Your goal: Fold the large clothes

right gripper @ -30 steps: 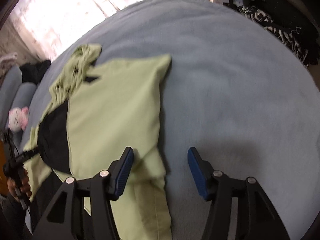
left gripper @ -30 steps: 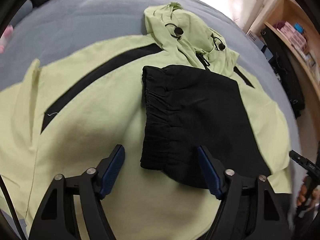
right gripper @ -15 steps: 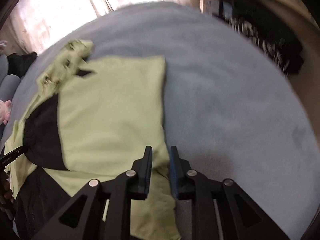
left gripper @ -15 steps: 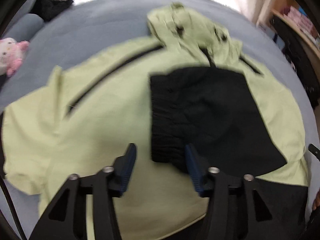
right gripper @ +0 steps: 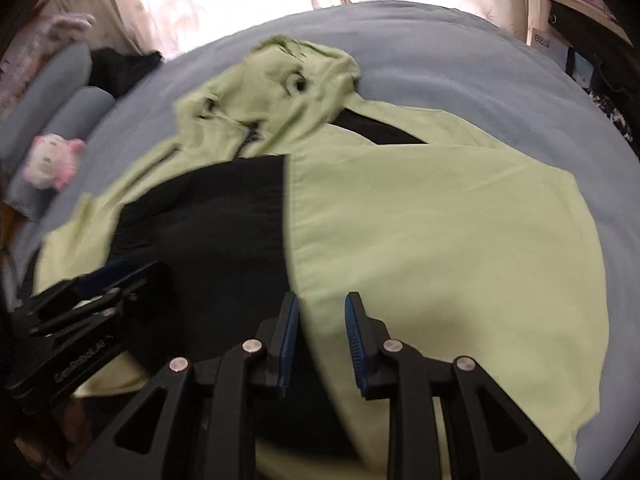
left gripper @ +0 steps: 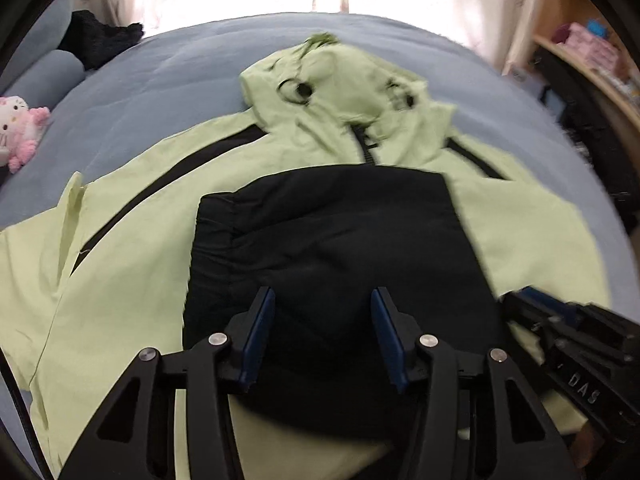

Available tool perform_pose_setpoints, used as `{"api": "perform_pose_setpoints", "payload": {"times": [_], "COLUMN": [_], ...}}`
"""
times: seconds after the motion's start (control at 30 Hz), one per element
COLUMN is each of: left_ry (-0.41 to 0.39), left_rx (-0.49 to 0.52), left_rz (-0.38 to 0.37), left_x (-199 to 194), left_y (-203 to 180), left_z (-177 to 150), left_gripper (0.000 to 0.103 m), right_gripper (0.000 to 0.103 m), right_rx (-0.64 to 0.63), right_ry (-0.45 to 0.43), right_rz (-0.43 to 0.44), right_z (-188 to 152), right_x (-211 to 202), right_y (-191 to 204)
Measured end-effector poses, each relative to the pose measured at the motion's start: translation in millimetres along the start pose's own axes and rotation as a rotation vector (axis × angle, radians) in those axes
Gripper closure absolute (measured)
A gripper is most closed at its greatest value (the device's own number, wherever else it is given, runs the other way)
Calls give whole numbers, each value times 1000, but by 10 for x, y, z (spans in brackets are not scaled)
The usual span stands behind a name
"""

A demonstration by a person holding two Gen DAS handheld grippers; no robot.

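A light green hooded jacket [left gripper: 132,248] lies spread on the blue-grey bed [left gripper: 160,72], hood [left gripper: 332,80] at the far end. A black sleeve part [left gripper: 340,220] is folded across its middle. My left gripper [left gripper: 322,294] hovers over that black cloth, jaws apart and closing, nothing pinched. In the right wrist view a green sleeve [right gripper: 440,220] lies folded over the body beside the black part [right gripper: 208,216]. My right gripper [right gripper: 322,298] is over the green fold's edge, its jaws opening, cloth below the gap. Each gripper shows in the other's view: right gripper [left gripper: 560,320], left gripper [right gripper: 100,280].
A pink and white plush toy [left gripper: 20,128] and a grey pillow [left gripper: 44,76] lie at the bed's left. Dark clothing [left gripper: 100,40] is heaped at the far left. Wooden shelves [left gripper: 592,52] stand to the right, with bright curtains behind the bed.
The right gripper shut on the green sleeve's edge, swept left across the jacket, then parted its jaws. The left gripper shifted over the black part and its jaws narrowed.
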State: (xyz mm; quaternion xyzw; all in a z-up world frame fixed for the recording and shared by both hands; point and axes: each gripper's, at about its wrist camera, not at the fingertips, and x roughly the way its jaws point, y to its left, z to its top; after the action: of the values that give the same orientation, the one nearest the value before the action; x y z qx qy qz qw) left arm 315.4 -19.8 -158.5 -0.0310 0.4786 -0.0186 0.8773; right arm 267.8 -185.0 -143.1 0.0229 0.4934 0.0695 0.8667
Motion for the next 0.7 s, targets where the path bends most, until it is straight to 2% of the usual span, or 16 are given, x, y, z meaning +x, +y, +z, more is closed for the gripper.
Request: {"api": "perform_pose_setpoints", "payload": {"times": [0.07,0.13,0.2,0.33,0.4,0.5,0.6,0.7], "left_ry": [30,15,22,26,32,47,45,5], "left_rx": [-31,-44,-8,69,86,86,87,107], "left_rz": [-19,-49,-62,-59,-41,-20,-22,-16], "left_x": [130,138,133,126,116,78,-84,-386], "left_y": [109,207,250,219,177,127,94,42], "left_z": [47,90,105,49,65,103,103,81], "left_gripper": [54,55,59,59,59,57,56,54], "right_gripper": [79,79,83,84,78,78,78,78], "right_rx": [25,75,141,233,272,319,359,366], "right_ry": [-23,-45,-57,-61,-53,-53,-74,-94], "right_rz": [-65,-154,-216,-284,-266,-228,-184,-161], "right_z": [68,98,55,-88,-177,-225,-265,-335], "right_x": [56,34,-38,-225,-311,-446,-620,-838], "right_y": [-207,-502,-938,-1486,-1634,-1680,-1612,-1465]}}
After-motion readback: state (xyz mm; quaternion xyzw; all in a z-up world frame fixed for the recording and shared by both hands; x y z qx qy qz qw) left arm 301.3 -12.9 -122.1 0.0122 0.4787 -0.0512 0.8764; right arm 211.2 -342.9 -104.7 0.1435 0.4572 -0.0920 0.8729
